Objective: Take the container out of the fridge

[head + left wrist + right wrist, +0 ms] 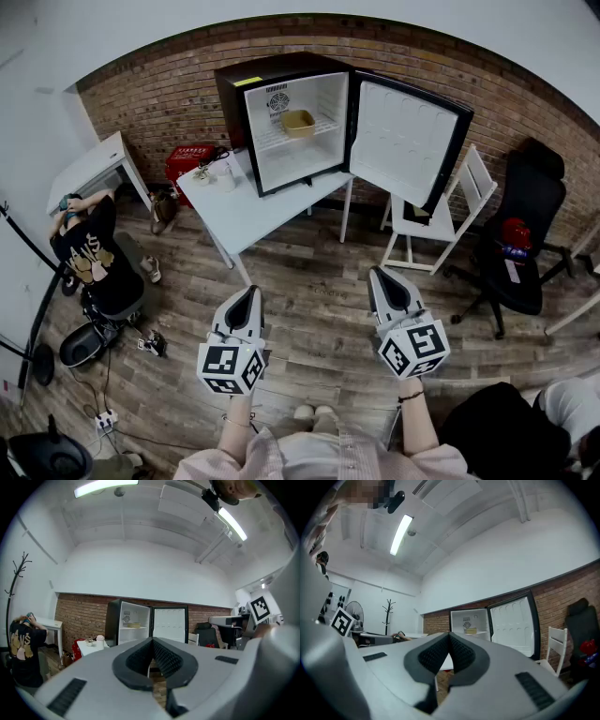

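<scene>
A small black fridge [281,117] stands on a white table [246,211] with its door [405,142] swung wide open to the right. A tan container [299,123] sits on the fridge's wire shelf; it also shows as a tan container [134,625] in the left gripper view and a tan container [471,631] in the right gripper view. My left gripper [249,298] and right gripper [382,281] are both held low over the wooden floor, well short of the table. Both are shut with nothing in them.
A white folding chair [441,220] stands right of the table, a black office chair [520,244] beyond it. A person [89,248] sits on the floor at the left near a white desk [89,169]. A red basket [189,161] sits behind the table.
</scene>
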The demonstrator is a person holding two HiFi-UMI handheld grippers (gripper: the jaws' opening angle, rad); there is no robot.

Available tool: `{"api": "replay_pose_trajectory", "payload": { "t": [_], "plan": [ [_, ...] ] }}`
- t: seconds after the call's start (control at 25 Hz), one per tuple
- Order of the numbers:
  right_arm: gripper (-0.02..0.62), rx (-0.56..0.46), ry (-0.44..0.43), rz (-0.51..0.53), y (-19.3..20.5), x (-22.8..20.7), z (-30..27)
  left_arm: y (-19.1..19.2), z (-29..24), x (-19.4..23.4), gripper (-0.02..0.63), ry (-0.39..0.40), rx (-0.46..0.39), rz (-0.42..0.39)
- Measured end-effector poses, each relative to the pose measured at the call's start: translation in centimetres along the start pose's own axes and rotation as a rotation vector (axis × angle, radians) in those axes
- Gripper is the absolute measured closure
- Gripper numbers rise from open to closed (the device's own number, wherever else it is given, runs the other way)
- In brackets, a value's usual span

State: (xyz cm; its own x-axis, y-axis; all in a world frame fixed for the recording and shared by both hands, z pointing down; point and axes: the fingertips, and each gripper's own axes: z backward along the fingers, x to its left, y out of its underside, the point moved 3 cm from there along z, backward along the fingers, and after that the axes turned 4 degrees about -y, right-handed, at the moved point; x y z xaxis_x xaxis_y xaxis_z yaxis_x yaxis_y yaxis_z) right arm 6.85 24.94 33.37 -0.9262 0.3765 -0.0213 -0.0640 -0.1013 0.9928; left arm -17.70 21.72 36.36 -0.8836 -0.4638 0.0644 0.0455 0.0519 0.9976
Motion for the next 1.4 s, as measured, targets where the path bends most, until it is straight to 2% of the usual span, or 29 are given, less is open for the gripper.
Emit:
{"api": "replay_pose_trajectory", "payload": {
  "t": [0.2, 0.68, 0.84, 1.04, 1.2, 1.4],
  "plan": [
    [0.592, -0.002, 0.000, -0.006, 0.0, -0.5, 0.3, -0.1, -0.3, -0.8, 0.615, -0.001, -0.001, 0.006],
    [0.584, 0.025, -0.076, -0.075, 1.7, -2.2, 0.1, 0.3, -1.1, -2.3, 0.615, -0.016, -0.004, 0.022],
    [0.520, 0.030, -0.094, -0.068, 1.8, -2.4, -0.2, 0.5, -1.0, -2.4, 0.615, -0.026, -0.001, 0.021],
    [0.486, 0.047, -0.100, -0.056, 2.2, -2.5, -0.5, 0.8, -0.9, -2.6, 0.615, -0.036, 0.007, 0.023],
    [0.425, 0.046, -0.089, -0.061, 2.6, -3.2, -0.9, 1.2, -1.1, -2.7, 0.615, -0.044, 0.020, 0.031],
    [0.399, 0.033, -0.082, -0.047, 3.0, -4.0, -1.6, 1.7, -2.0, -2.5, 0.615, -0.048, 0.037, 0.033]
  ]
}}
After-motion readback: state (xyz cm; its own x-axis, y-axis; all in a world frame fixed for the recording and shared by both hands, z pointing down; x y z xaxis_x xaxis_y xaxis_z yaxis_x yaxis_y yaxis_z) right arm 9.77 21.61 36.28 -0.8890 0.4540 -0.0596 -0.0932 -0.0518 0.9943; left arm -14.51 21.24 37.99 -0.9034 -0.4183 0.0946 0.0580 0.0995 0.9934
